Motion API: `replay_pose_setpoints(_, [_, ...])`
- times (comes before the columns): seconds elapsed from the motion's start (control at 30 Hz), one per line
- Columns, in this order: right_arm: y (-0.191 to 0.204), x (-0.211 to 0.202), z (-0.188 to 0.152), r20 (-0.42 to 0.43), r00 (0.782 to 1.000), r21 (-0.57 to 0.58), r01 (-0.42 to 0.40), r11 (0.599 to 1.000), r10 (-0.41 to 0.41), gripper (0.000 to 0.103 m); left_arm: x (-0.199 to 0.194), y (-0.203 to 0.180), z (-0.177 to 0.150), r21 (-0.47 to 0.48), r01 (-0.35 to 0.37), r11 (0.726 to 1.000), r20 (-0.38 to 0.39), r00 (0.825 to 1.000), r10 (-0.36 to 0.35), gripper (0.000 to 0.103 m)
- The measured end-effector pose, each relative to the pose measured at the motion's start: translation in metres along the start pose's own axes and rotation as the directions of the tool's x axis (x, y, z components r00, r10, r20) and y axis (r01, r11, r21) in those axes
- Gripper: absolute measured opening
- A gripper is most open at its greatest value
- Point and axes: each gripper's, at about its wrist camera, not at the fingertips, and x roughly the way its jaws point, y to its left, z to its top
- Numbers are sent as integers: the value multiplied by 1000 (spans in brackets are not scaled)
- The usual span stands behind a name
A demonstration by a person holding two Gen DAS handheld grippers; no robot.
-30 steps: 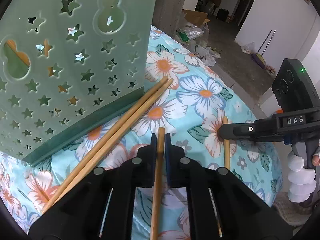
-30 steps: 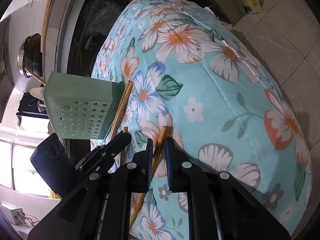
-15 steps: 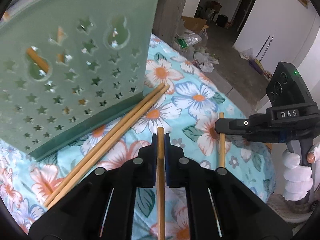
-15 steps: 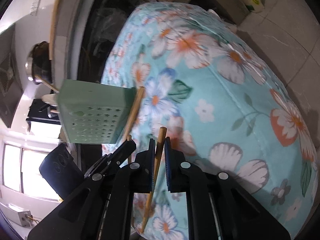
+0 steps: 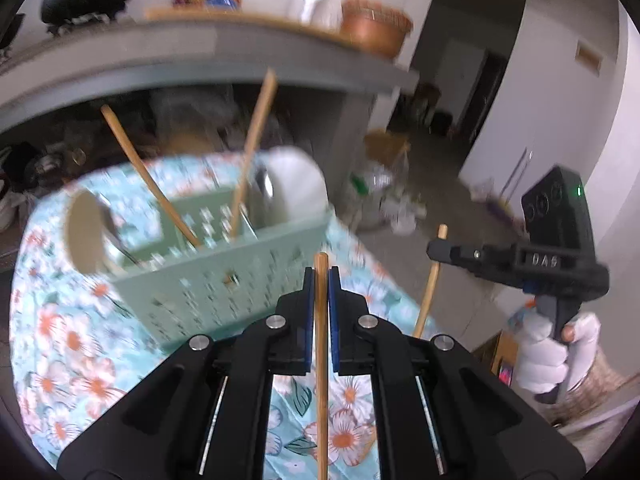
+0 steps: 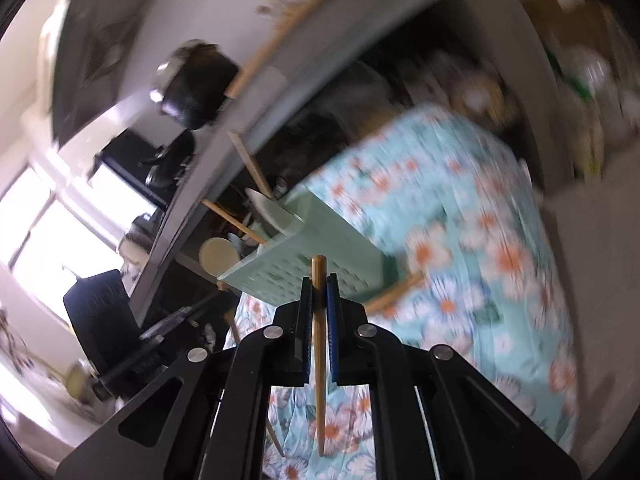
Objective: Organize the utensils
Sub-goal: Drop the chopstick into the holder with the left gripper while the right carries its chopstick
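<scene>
My left gripper [image 5: 320, 273] is shut on a wooden chopstick [image 5: 321, 400], held above the floral cloth and in front of the pale green star-holed utensil basket [image 5: 240, 276]. The basket holds two upright chopsticks [image 5: 252, 152], a metal spoon and a white ladle [image 5: 296, 188]. To the right, my right gripper [image 5: 437, 249] grips a second chopstick [image 5: 429, 292], with a white-gloved hand [image 5: 548, 360] on its handle. In the right wrist view, the right gripper [image 6: 319, 281] is shut on that chopstick [image 6: 320, 392], with the basket [image 6: 340, 256] just beyond its tip.
A loose chopstick [image 6: 394, 292] lies on the floral tablecloth [image 6: 480, 240] beside the basket. Behind the table runs a grey counter [image 5: 200, 56] with a black pot [image 6: 196, 88], bottles and a copper bowl [image 5: 374, 28]. Bags and clutter cover the floor [image 5: 392, 200] at the right.
Both grippers have risen from the cloth, each carrying its chopstick. The basket, seen earlier side-on, now shows its open top. The right gripper's view has rolled.
</scene>
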Motion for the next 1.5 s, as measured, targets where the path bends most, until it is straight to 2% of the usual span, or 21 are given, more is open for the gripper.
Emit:
replay_pose_setpoints(0.23, [42, -19, 18, 74, 997, -162, 2, 987, 10, 7, -61, 16, 23, -34, -18, 999, 158, 987, 23, 6])
replay_pose_setpoints(0.43, [54, -21, 22, 91, 996, -201, 20, 979, -2, 7, -101, 16, 50, -16, -9, 1000, 286, 958, 13, 6])
replay_pose_setpoints(0.57, [51, -21, 21, 90, 996, -189, 25, 982, -8, 7, -129, 12, 73, 18, 4, 1000, 385, 923, -11, 6])
replay_pose_setpoints(0.6, [51, -21, 21, 89, 996, -187, 26, 982, -9, 7, -136, 9, 79, 34, 0, 999, 417, 909, -14, 6])
replay_pose_setpoints(0.7, [49, -20, 21, 85, 996, -177, 24, 984, -9, 7, -146, 2, 95, 63, -40, 997, 466, 885, 6, 6])
replay_pose_setpoints(0.9, [50, -23, 21, 85, 996, -178, 15, 984, 0, 7, -147, 2, 115, 73, -99, 992, 531, 846, 46, 6])
replay_pose_setpoints(1.0, [49, -23, 21, 83, 997, -171, 6, 985, 8, 7, -142, 6, 114, 70, -134, 988, 555, 829, 73, 6])
replay_pose_setpoints(1.1, [46, -22, 21, 78, 997, -159, -3, 987, 16, 7, -129, 17, 113, 41, -138, 990, 547, 832, 93, 6])
replay_pose_setpoints(1.23, [45, -22, 19, 71, 997, -156, -5, 988, 16, 7, -100, 38, 104, -17, -123, 992, 497, 860, 115, 6])
replay_pose_setpoints(1.5, [45, -21, 18, 62, 998, -155, -7, 988, 17, 7, -65, 67, 81, -101, -91, 991, 425, 896, 126, 6])
